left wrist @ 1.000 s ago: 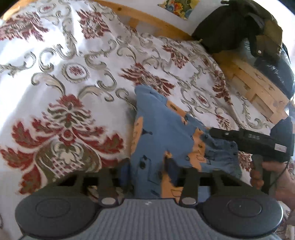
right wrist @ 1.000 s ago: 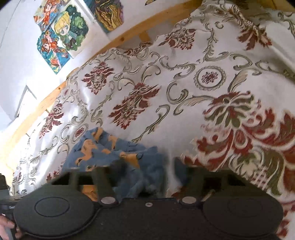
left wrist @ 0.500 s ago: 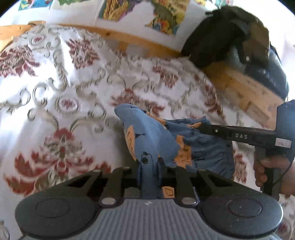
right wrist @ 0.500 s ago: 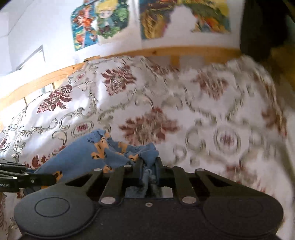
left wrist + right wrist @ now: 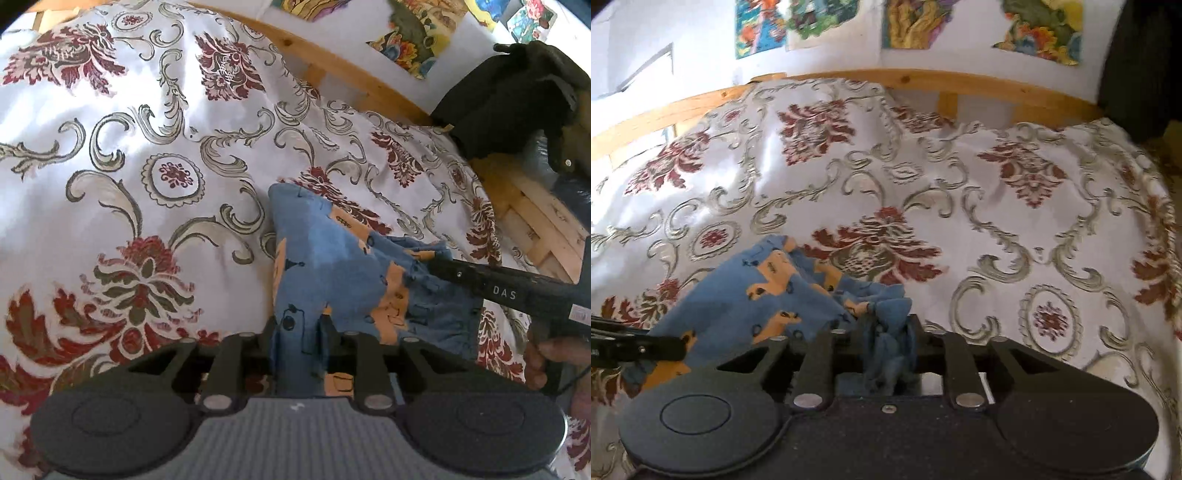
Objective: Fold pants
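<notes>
Both grips were locked in: the left gripper [image 5: 297, 332] and right gripper [image 5: 888, 332] each clamped on the pants [image 5: 332, 266], which hung bunched just above the bedspread [image 5: 110, 166]. To do it well, the hands needed to draw apart evenly, I'd say, tensioning the cloth flat before laying it down.

The white letters "DAS" are printed on the side of the long black right gripper [image 5: 439, 266], as seen from the left wrist view. A small pale label [image 5: 580, 314] is stuck farther back on the same black body; its print is too small to be read.
</notes>
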Motion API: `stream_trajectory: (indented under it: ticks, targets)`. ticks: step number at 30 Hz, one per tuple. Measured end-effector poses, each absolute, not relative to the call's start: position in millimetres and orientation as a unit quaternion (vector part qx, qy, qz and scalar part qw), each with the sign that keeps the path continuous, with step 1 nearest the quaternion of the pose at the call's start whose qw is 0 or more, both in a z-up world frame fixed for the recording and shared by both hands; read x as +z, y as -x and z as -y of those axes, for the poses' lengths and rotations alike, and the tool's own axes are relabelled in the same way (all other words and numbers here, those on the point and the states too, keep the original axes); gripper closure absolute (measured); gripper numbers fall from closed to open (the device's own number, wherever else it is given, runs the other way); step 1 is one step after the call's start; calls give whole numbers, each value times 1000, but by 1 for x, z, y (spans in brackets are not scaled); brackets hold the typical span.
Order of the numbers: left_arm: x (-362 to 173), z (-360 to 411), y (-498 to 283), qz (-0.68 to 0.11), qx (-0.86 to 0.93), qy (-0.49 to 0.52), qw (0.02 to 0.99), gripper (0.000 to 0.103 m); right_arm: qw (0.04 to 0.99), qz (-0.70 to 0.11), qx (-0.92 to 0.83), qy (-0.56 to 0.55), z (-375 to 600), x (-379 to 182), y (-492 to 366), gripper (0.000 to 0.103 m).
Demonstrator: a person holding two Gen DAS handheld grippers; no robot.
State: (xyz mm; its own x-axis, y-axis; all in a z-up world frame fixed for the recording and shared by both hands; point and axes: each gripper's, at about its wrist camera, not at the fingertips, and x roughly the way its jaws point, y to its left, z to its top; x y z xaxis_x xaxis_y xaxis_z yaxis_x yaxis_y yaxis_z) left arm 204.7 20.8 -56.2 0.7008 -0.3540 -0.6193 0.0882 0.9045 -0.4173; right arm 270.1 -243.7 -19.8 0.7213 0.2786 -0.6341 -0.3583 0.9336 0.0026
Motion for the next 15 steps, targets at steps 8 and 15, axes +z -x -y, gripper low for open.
stream_trajectory:
  ticks: [8,15]
  targets:
    - [-32,-26,-180,-350,-85,166,918,18,943,-292,149,61,248,5,-222,20]
    - [0,-24,-128,-323,-42,94,941,0,963,-238,124,23,236,29,-136,1]
